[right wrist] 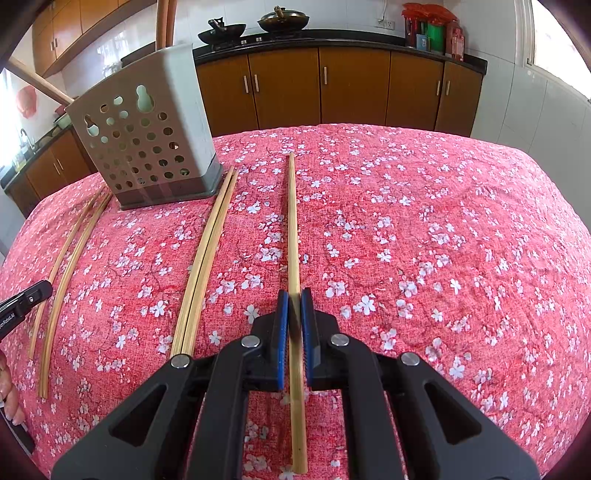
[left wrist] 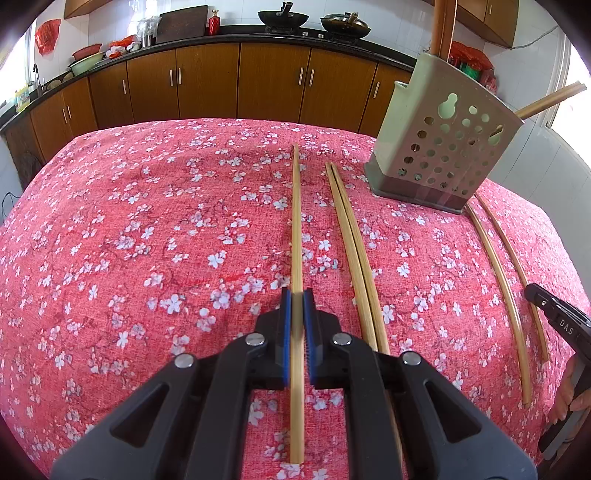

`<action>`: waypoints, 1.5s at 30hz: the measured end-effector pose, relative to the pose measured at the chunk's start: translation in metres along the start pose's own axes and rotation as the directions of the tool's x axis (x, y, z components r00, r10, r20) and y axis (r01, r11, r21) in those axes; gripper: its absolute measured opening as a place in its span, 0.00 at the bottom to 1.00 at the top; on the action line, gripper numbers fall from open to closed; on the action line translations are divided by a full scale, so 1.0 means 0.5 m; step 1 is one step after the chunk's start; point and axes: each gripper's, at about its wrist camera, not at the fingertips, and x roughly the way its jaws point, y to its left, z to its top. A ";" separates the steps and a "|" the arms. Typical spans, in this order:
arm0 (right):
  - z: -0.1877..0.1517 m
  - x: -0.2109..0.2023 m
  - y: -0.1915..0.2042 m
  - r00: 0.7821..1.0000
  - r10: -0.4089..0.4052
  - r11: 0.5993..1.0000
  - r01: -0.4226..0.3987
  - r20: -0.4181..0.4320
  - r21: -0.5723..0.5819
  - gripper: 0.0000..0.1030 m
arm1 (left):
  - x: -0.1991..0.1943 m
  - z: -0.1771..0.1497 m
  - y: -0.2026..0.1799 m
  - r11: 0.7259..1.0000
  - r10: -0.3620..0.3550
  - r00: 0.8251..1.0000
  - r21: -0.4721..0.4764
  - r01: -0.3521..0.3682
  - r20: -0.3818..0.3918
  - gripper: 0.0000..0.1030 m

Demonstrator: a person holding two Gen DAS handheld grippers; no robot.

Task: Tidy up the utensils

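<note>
My left gripper (left wrist: 297, 295) is shut on a bamboo chopstick (left wrist: 296, 229) lying along the red floral tablecloth. My right gripper (right wrist: 294, 297) is shut on another bamboo chopstick (right wrist: 293, 229) the same way. A grey perforated utensil holder (left wrist: 441, 147) stands at the far side, also in the right wrist view (right wrist: 147, 144), with chopsticks (left wrist: 443, 26) sticking up from it. A pair of chopsticks (left wrist: 351, 240) lies between the left gripper and the holder. Two more chopsticks (left wrist: 506, 273) lie right of the holder.
The other gripper's tip shows at the right edge of the left wrist view (left wrist: 554, 314) and at the left edge of the right wrist view (right wrist: 22, 302). Wooden kitchen cabinets (left wrist: 240, 81) and a counter with woks (left wrist: 282, 16) stand behind the table.
</note>
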 end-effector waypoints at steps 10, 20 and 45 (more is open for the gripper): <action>0.000 0.000 0.000 1.000 0.000 1.000 0.000 -0.001 0.004 0.08 | 0.000 0.000 0.001 1.000 0.000 1.000 0.000 0.000 0.000 0.10; 0.000 0.001 -0.001 1.000 0.000 1.000 0.000 -0.001 0.004 0.08 | -0.001 0.001 0.000 1.000 -0.002 1.000 -0.001 0.002 -0.002 0.10; 0.001 0.001 -0.003 1.000 0.002 1.000 -0.002 -0.001 0.006 0.08 | -0.003 0.001 -0.002 1.000 -0.010 1.000 -0.010 0.010 -0.003 0.10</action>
